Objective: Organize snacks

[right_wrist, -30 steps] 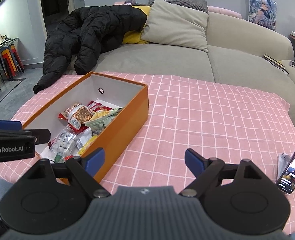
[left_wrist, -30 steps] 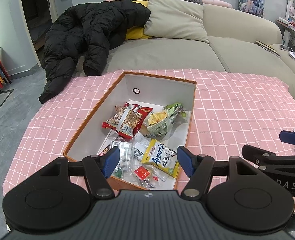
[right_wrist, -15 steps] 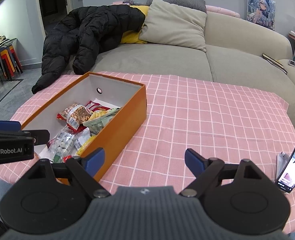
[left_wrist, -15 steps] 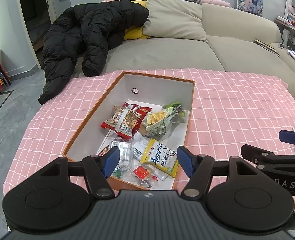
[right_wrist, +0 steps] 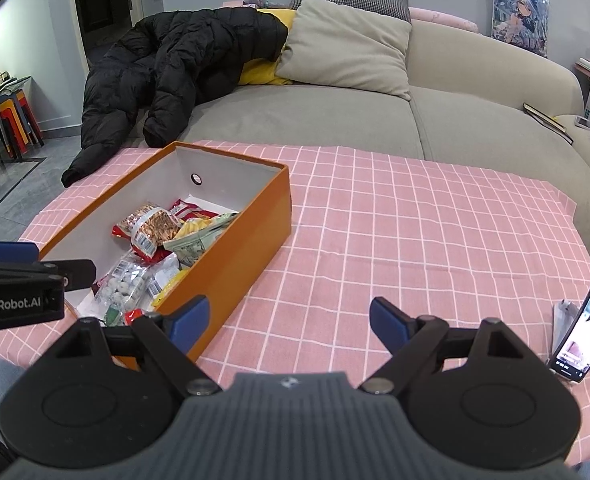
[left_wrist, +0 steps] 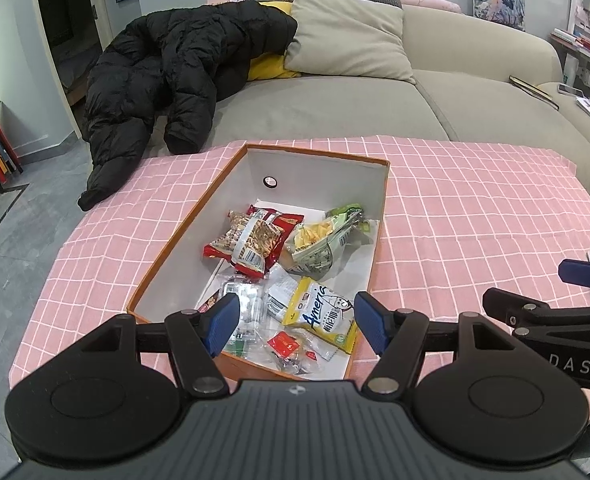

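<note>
**Snacks in the box, both grippers idle**

The snacks lie loose inside the orange box [left_wrist: 379,216], which sits on the pink checked cloth over the table [left_wrist: 475,208]. In the box, a red peanut packet [left_wrist: 251,240] lies toward the far end, a green-and-yellow chip bag [left_wrist: 319,240] beside it, a yellow sachet [left_wrist: 323,314] nearer the front, with clear-wrapped sweets [left_wrist: 243,304] to its left.

The left gripper [left_wrist: 295,320] hangs above the box's near end, jaws wide apart and gripping nothing. The right gripper [right_wrist: 287,320] hovers over bare cloth just to the right of the box, jaws likewise spread and empty.

No packet lies on the cloth outside the box, so the gathering looks finished or nearly so; I judge this a pause, with nothing in hand. Any further move would be tidying the heap, which calls for lowering the left jaws over a single packet without snagging its neighbours.

Right of the box, a phone [right_wrist: 583,320] stands propped at the table's edge. Beyond the box is a grey sofa [left_wrist: 335,112] carrying a black puffer coat [left_wrist: 167,72] and a beige cushion [left_wrist: 347,36].
</note>
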`<act>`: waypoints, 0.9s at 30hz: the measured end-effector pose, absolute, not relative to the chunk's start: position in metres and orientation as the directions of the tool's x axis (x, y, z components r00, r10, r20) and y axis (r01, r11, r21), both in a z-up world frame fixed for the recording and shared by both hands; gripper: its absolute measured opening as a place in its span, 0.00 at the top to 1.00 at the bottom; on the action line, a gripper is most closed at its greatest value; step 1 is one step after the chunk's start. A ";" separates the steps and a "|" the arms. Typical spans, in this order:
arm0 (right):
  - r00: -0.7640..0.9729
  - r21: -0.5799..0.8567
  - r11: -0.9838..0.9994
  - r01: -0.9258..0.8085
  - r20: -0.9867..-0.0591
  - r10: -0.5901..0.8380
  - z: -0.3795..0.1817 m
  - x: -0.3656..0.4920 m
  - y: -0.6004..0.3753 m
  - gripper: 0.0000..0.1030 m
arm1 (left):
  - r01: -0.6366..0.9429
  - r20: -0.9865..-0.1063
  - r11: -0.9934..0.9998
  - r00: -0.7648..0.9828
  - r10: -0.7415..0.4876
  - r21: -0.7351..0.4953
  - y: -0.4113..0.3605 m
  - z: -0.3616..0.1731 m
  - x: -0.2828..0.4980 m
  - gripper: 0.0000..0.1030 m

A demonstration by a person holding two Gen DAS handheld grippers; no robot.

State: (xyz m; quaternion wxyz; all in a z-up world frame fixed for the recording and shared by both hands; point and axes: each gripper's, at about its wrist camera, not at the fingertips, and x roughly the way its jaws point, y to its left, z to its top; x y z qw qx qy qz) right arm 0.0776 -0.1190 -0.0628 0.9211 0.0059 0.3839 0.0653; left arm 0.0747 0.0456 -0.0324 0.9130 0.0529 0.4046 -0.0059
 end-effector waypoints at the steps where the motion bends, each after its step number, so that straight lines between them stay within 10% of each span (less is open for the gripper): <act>1: 0.696 0.061 0.991 -0.116 -0.707 0.125 -0.063 0.078 -0.119 0.18 | 0.056 -0.739 0.994 0.673 0.032 0.094 0.045 -0.032 0.075 0.25; 27: 0.678 0.068 0.991 -0.113 -0.724 0.127 -0.068 0.082 -0.124 0.18 | 0.068 -0.746 0.994 0.666 0.020 0.087 0.043 -0.035 0.076 0.25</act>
